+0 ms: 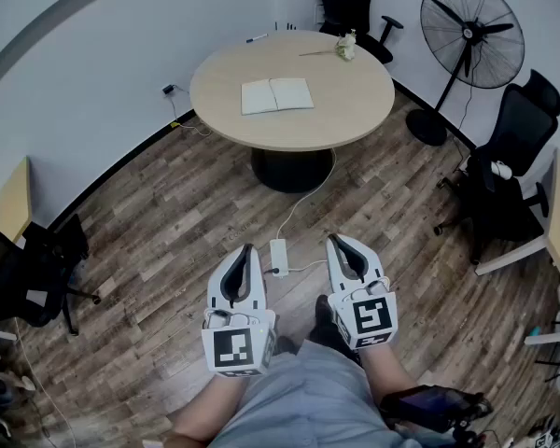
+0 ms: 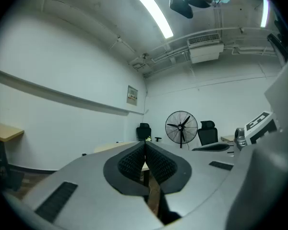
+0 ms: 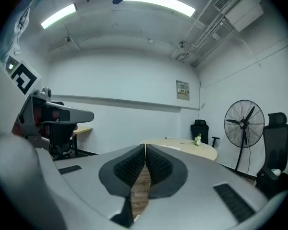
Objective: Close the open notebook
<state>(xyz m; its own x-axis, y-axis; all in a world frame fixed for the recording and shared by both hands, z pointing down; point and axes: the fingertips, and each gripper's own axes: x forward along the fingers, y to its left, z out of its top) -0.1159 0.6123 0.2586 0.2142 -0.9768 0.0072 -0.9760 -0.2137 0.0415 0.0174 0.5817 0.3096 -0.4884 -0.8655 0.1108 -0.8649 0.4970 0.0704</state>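
Beyond a stretch of wood floor (image 1: 168, 222) stands the round worktop (image 1: 355, 110), with a pedestal fan (image 1: 472, 33) off to its right. I hold my left gripper (image 1: 248, 248) and right gripper (image 1: 334, 241) side by side over the floor, each with its fingers pressed together on nothing. The open notebook (image 1: 276, 95) lies flat near the worktop's middle, well apart from both grippers, and a small flower sprig (image 1: 345, 49) lies near the far edge.

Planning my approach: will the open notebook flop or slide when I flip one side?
The notebook lies thin and flat, so it is probably light with floppy pages. The table looks smooth, so it may slide unless one half is pinned.
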